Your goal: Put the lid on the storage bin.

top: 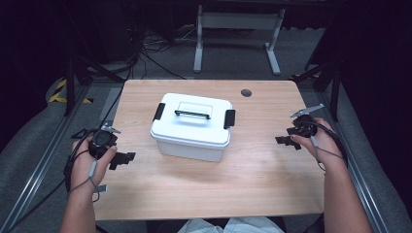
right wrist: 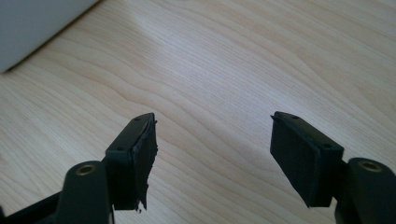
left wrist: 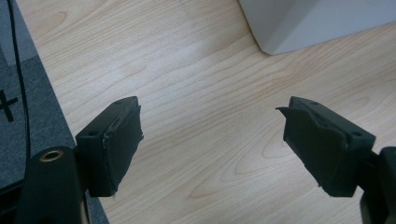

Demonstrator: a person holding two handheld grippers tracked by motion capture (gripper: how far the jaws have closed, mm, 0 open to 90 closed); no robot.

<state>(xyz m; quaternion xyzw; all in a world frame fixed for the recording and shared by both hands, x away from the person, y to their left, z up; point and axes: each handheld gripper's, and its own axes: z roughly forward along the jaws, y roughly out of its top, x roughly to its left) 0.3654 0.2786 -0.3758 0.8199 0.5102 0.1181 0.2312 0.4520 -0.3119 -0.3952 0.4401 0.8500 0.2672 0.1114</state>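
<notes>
A white lidded storage box (top: 192,127) stands in the middle of the wooden table (top: 252,179), with a black carry handle (top: 192,114) on its lid and a black latch (top: 158,111) at each end. My left gripper (top: 124,158) hovers near the table's left edge, open and empty, left of the box. In the left gripper view the left gripper (left wrist: 212,140) has its jaws wide apart over bare wood, and a corner of the box (left wrist: 308,21) shows at the top. My right gripper (top: 286,141) is open to the right of the box. The right gripper (right wrist: 212,154) holds nothing.
A round cable hole (top: 246,92) sits near the table's far edge. Beyond the table stand a grey desk frame (top: 238,29) and cables on the floor. Metal rails run along both sides of the table.
</notes>
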